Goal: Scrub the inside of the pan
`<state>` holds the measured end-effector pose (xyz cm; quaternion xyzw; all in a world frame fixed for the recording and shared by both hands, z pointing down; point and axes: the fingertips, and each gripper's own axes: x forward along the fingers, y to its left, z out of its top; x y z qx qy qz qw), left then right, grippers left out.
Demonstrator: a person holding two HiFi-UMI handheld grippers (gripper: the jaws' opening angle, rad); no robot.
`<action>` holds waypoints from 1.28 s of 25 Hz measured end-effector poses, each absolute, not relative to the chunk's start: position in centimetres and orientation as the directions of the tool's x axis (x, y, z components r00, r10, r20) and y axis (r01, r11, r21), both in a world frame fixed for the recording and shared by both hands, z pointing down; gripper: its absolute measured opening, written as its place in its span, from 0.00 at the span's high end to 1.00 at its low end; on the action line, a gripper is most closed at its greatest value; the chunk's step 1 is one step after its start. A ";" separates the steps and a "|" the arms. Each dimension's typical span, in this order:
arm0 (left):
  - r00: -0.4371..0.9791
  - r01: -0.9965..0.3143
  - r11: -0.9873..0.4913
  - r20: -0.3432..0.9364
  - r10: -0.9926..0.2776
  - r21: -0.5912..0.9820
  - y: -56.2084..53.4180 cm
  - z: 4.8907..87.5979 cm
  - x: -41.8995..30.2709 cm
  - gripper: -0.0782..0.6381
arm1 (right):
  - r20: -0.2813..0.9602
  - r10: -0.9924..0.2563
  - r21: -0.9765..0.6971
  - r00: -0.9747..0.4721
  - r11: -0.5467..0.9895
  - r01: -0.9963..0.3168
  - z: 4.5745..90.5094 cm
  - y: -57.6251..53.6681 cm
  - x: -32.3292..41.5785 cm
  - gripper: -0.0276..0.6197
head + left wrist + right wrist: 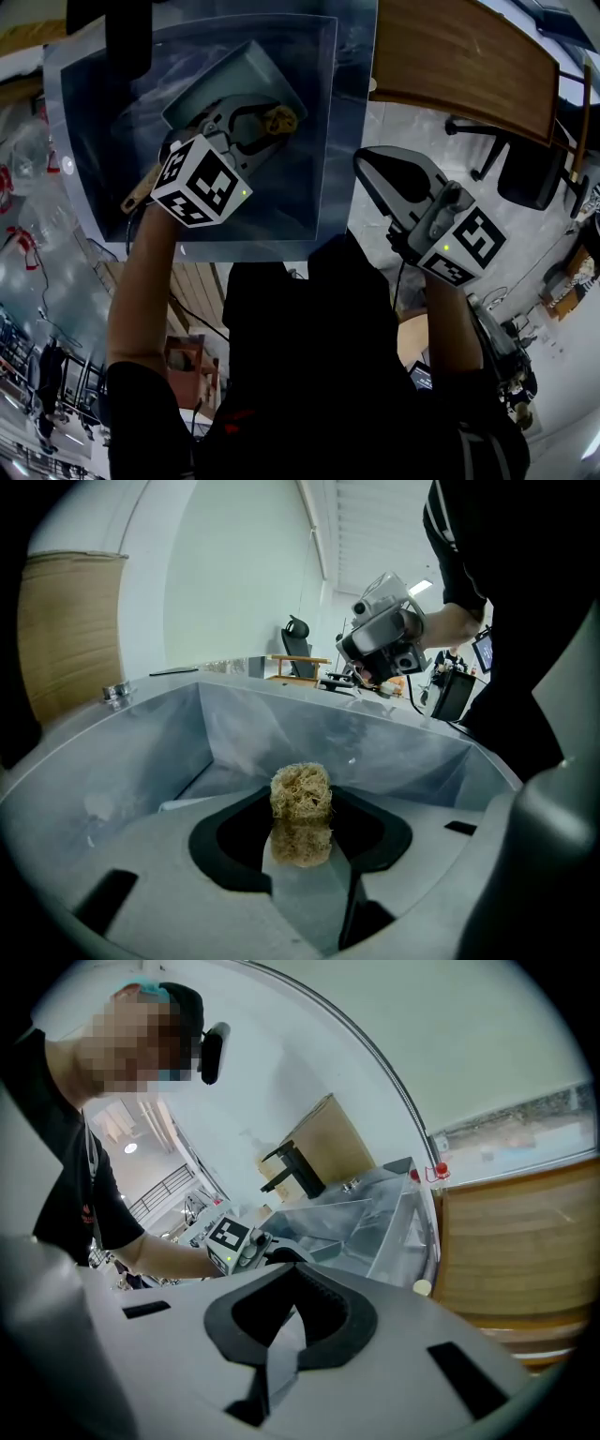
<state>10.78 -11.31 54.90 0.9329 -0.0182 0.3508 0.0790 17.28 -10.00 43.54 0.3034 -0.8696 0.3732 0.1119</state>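
A: Where is the pan (246,80) to be found, and how is it expected to handle?

B: It is seen lying tilted in the sink (349,94), toward the far side. It is judged stiff, fairly light and probably slick if wet. What looks like a wooden handle (141,194) is seen poking out at the near left, and that is where a hold would best be taken.

A: And the grippers?

B: The left gripper (270,123) is held over the sink at the pan's near edge. Its jaws are closed on a scrubber (301,792), a small wad of pale tangled fibre that is judged soft and springy. Whether the wad is touching the pan cannot be told. The right gripper (292,1310) is held well apart, off the sink's right edge. Its jaws are brought together with nothing between them, so the pan is not steadied.

A: What of the surroundings?

B: A large open room with a pale floor (422,131) is shown, and an office chair (525,169) is seen at the right. A wooden counter (450,56) adjoins the sink. The sink itself is smooth steel with sloped walls, so the pan may be expected to slide under scrubbing.
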 end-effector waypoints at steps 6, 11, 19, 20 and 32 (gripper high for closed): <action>0.762 -0.093 -0.985 0.647 0.025 0.148 -12.3 55.0 12.5 0.63 | 0.424 -0.457 -0.581 -0.782 0.526 -0.622 43.7 -10.4 18.9 0.95; 0.756 -0.095 -0.985 0.654 0.025 0.147 -12.3 54.9 12.7 0.63 | 0.419 -0.461 -0.577 -0.782 0.530 -0.622 43.3 -10.7 19.4 0.95; 0.771 -0.168 -0.976 0.635 -0.044 0.136 -12.1 52.2 10.9 0.62 | 0.402 -0.466 -0.559 -0.788 0.557 -0.614 41.5 -10.9 17.8 0.95; 0.775 -0.184 -0.974 0.629 -0.062 0.131 -12.2 51.5 10.4 0.62 | 0.396 -0.466 -0.554 -0.791 0.566 -0.611 41.2 -11.0 17.4 0.95; 0.814 -0.350 -0.936 0.504 -0.288 0.031 -12.0 39.8 5.0 0.62 | 0.350 -0.469 -0.472 -0.811 0.660 -0.585 34.7 -10.8 12.5 0.95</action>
